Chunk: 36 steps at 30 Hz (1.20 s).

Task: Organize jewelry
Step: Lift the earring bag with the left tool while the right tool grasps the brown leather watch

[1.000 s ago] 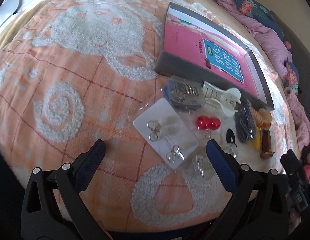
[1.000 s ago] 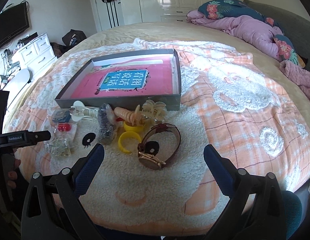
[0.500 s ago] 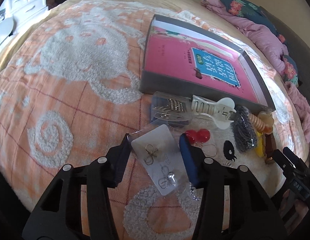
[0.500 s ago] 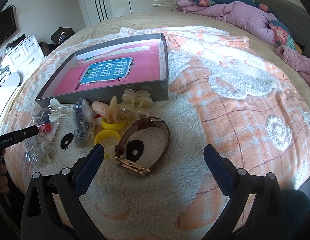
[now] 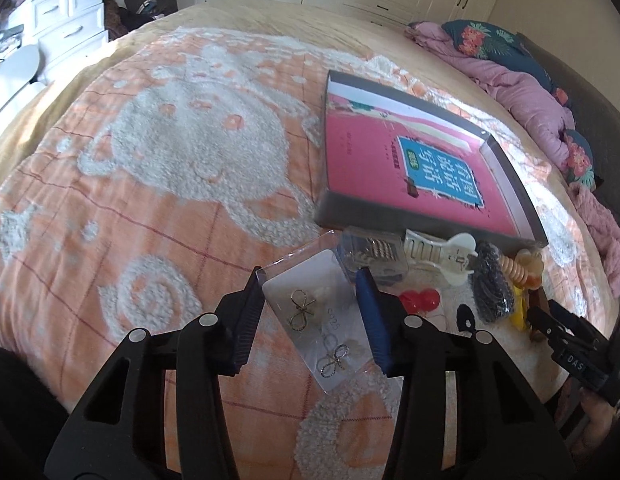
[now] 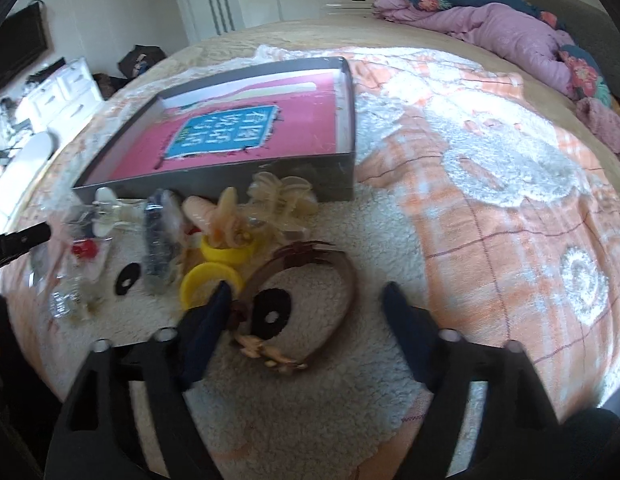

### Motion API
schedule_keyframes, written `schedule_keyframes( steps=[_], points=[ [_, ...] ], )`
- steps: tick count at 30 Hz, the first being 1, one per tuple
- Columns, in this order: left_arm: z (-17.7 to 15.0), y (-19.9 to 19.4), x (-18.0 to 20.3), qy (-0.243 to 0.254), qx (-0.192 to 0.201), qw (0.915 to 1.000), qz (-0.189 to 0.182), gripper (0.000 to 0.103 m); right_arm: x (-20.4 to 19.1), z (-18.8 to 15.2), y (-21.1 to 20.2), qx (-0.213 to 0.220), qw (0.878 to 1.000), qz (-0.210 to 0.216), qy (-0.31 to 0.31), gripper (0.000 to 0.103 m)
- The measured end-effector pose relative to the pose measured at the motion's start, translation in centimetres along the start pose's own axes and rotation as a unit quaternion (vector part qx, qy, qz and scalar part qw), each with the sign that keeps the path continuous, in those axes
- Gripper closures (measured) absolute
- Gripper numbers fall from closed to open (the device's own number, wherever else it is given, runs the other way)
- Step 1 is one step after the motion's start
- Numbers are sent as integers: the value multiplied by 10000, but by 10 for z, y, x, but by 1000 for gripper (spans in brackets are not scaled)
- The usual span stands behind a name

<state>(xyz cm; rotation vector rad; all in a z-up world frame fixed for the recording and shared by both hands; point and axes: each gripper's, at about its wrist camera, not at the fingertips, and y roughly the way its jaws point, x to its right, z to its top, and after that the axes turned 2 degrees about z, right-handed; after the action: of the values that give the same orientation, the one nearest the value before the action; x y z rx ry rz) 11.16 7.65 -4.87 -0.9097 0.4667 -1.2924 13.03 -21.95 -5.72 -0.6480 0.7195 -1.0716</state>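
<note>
Two bow earrings (image 5: 303, 307) carded, only in left-wrist view.

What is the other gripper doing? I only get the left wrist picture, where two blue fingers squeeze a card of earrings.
Observer: While the left gripper clamps the earring card, the right gripper is open, with one finger on each side of a brown-strapped watch.
Visitor: Is anything close to that watch?
Observer: Yes, two yellow rings lie just left of it, one right by the gripper's left finger.
Visitor: And further back?
Observer: A pale see-through hair claw sits against the grey box, in front of its wall.
</note>
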Motion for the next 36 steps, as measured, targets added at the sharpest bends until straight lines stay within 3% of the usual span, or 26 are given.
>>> schedule_keyframes(
  steps=[4,12,14,17,21,23,26,32,34,35,36],
  points=[
    [7,-5,-1,-18,102,9999,-27,65,0,-4,-8,109,9998,139,-74,50],
    [29,-13,1,3,338,9994,-91,65,6,5,-33,600,9981,123,-20,53],
    [38,-14,3,31,418,9991,-83,65,8,10,-36,673,9977,106,2,58],
    [47,-14,6,59,479,9988,-85,65,11,21,-43,830,9965,78,-111,73],
    [59,-11,10,66,549,9984,-91,65,15,37,-45,1013,9946,-14,-223,74],
    [63,-11,12,77,569,9983,-109,65,22,38,-41,934,9956,-6,-75,73],
    [66,-8,18,142,558,9982,-142,65,35,31,-35,703,9970,144,276,48],
    [75,-3,32,301,551,9977,-259,64,36,20,-21,385,9961,535,580,43],
    [75,-3,35,337,560,9974,-307,64,32,14,-12,165,9962,632,574,54],
    [75,-4,37,360,570,9972,-315,64,29,10,-7,32,9961,700,539,69],
    [73,-4,38,379,571,9971,-322,64,25,6,-2,-80,9963,728,457,74]
  ],
)
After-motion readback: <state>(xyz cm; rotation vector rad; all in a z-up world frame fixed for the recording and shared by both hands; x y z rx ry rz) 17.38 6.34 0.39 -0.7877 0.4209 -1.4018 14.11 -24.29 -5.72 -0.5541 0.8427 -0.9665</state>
